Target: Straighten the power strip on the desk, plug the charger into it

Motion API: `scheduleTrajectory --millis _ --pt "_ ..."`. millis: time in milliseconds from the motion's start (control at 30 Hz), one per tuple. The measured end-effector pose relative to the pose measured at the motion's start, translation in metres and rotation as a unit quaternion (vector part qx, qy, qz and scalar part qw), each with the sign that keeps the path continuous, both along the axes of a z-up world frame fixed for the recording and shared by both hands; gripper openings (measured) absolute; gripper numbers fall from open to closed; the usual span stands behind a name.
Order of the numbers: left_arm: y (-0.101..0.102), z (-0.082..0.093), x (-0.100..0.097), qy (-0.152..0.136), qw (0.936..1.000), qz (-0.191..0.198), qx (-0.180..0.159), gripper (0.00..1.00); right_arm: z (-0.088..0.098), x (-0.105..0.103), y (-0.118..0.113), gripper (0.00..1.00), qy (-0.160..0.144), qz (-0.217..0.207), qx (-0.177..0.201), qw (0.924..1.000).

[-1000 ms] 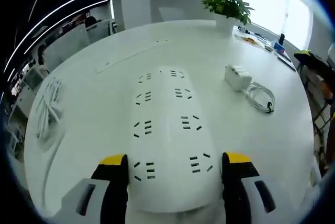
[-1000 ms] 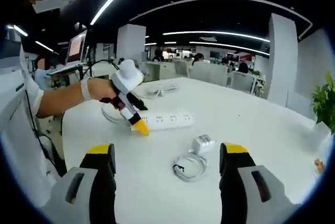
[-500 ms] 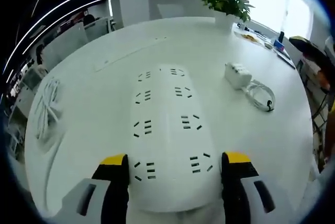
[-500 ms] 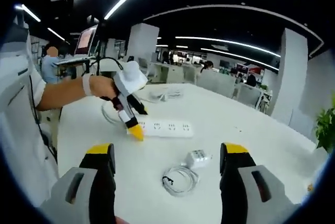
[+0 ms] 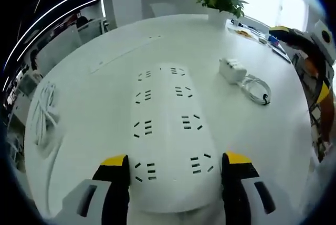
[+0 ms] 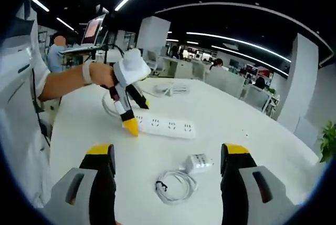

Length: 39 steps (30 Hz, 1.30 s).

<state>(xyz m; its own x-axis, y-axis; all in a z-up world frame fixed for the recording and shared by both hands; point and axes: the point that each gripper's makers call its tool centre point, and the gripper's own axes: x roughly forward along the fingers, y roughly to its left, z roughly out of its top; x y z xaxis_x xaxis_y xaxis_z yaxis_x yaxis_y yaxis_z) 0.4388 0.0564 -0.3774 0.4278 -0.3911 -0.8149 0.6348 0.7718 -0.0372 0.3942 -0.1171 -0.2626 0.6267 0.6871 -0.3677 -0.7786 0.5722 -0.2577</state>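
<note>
Left gripper (image 5: pixel 173 164) jaws astride power strip (image 5: pixel 170 125) end, contact unclear | strip runs straight ahead along them | charger (image 6: pixel 198 162) low between my wide, empty right gripper (image 6: pixel 167 156); right nearer.

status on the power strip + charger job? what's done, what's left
Done: nothing final. In hand: the left gripper straddles one end of the power strip, jaws on either side; whether they press it I cannot tell. The right gripper is open and empty above the desk. Left: the charger lies unplugged beside its coiled cable, apart from the strip, so pickup and plugging remain.
</note>
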Motion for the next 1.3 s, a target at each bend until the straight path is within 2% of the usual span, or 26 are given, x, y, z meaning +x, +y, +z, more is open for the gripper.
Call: scheduleTrajectory --millis 133,233,433,633,800,1000,1300 --pt "0.000 0.000 -0.002 0.004 1.0000 -0.007 0.005 0.72 -0.003 0.003 -0.001 0.81 0.007 -0.005 -0.003 1.0000" --pt "0.001 0.000 -0.002 0.005 0.9999 -0.010 0.006 0.71 0.003 0.003 0.001 0.81 0.003 -0.006 0.007 1.0000" --pt "0.002 0.000 -0.002 0.005 0.9999 -0.013 0.005 0.72 0.008 0.005 0.004 0.82 -0.009 -0.005 -0.001 0.9999" --pt "0.003 0.001 -0.003 0.000 0.9998 -0.019 0.001 0.72 0.003 0.009 0.008 0.80 -0.027 0.021 -0.036 0.9988" --pt "0.003 0.001 -0.004 0.001 0.9997 -0.026 0.001 0.72 -0.004 0.011 0.015 0.79 -0.027 0.051 -0.054 0.9969" --pt "0.003 0.001 -0.005 0.001 0.9993 -0.037 0.001 0.72 -0.006 0.012 0.026 0.81 -0.039 0.097 -0.094 0.9901" --pt "0.005 0.001 -0.011 0.003 0.9986 -0.052 0.005 0.72 -0.009 0.029 0.033 0.80 -0.041 0.141 -0.151 0.9776"
